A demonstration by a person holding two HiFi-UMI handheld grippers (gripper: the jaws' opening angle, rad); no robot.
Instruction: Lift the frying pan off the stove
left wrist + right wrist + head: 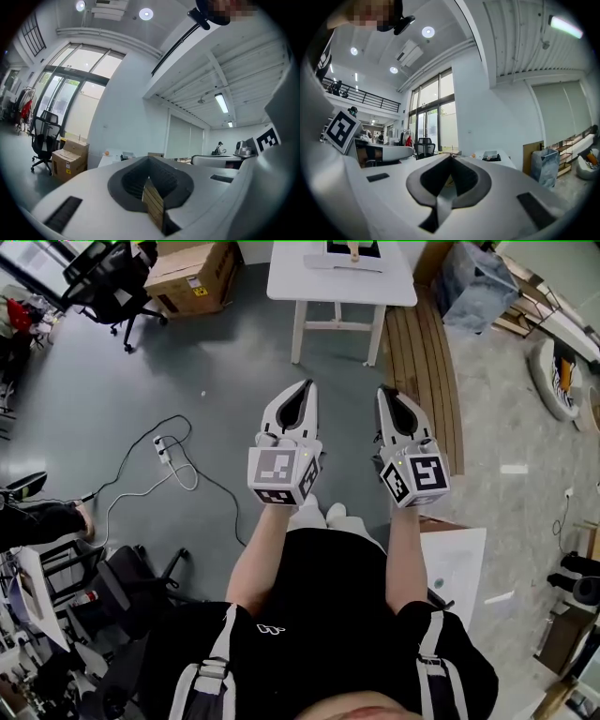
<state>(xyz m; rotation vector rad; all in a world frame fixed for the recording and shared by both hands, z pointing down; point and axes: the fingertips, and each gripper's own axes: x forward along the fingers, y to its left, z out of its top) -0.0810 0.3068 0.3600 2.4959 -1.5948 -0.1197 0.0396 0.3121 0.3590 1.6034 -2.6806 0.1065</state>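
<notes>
We note left tool (306,386) closed, empty; right tool (385,392) closed, empty. Both held side by side above grey floor (112,381), short of white surface (398,282).

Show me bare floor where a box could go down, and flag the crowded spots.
The grey floor is bare between the office chair, the white table legs and the power strip. A smaller strip lies free in front of the table. It is crowded at lower left, around the dark chairs, and at right past the wooden boards.

Left hand-held gripper (151,165) closed, empty, facing cardboard box (69,161).
</notes>
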